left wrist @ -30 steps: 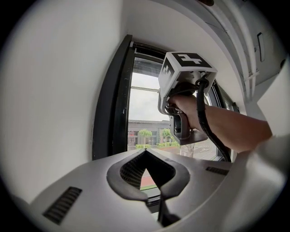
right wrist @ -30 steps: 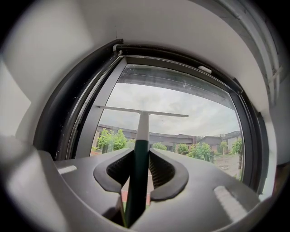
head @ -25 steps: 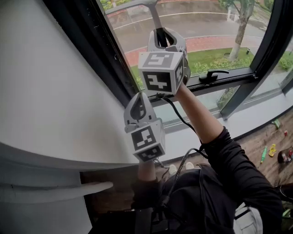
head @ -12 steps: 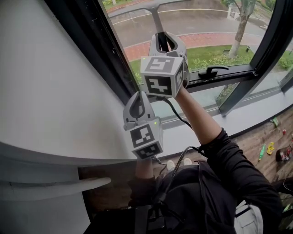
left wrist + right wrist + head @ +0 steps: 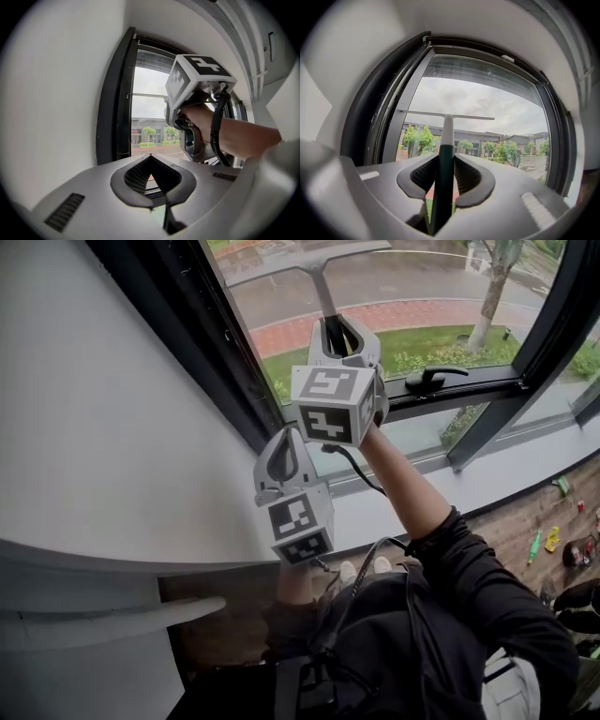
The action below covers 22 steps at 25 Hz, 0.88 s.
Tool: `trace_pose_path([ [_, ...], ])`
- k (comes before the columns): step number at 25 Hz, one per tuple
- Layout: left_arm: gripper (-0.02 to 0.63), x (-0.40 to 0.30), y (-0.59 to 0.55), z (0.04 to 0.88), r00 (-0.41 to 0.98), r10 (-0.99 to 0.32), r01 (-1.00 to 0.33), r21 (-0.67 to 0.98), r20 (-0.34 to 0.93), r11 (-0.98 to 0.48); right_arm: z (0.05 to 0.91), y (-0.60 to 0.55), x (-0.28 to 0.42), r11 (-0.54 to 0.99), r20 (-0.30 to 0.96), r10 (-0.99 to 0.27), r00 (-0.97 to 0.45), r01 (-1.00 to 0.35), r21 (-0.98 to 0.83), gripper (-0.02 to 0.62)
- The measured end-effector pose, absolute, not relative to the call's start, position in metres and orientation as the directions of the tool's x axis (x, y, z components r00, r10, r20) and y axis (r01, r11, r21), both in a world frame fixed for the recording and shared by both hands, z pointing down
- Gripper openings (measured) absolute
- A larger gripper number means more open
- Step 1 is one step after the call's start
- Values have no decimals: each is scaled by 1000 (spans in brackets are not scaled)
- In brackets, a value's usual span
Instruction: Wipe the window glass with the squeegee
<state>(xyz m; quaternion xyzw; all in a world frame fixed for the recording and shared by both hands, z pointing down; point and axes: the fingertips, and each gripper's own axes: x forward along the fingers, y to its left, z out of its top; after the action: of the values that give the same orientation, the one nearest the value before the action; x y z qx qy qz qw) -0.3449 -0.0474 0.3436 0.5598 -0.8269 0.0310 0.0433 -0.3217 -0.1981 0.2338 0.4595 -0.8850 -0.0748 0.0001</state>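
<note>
Squeegee (image 5: pixel 446 126) lower on the window glass (image 5: pixel 487 98) than a second ago, right gripper (image 5: pixel 443 179) clamped on its green handle, left gripper (image 5: pixel 152 164) nearby, jaws together, empty.

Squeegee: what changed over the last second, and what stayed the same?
The right gripper drew the squeegee a little way down the window glass. It stays shut on the squeegee. The left gripper stays shut and empty, below the right one, beside the wall.

Your R gripper (image 5: pixel 337 332) is up at the window glass (image 5: pixel 422 296), squeegee (image 5: pixel 322 287) between its jaws, blade above. L gripper (image 5: pixel 284 448) below-left, nr wall (image 5: pixel 103 427). Window handle (image 5: pixel 433 379) to R.
</note>
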Motion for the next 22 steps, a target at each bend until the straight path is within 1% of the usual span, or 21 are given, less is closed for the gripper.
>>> trace_pose_path([
  [7, -2, -342, -46, 353, -355, -927, -931, 46, 124, 362, 250, -194, -320, 569, -43, -815, -578, -812, 134, 94],
  [12, -2, -347, -38, 367, -384, -913, -920, 26, 139, 391, 263, -190, -320, 581, -26, -808, -588, -804, 126, 94],
  [17, -2, -345, -36, 372, -371, -915, -920, 67, 159, 385, 278, -187, -318, 586, 1, -807, -591, -801, 122, 94],
  [22, -2, -345, -35, 378, -376, -911, -921, 46, 168, 388, 290, -185, -316, 587, 24, -808, -589, -800, 123, 94],
])
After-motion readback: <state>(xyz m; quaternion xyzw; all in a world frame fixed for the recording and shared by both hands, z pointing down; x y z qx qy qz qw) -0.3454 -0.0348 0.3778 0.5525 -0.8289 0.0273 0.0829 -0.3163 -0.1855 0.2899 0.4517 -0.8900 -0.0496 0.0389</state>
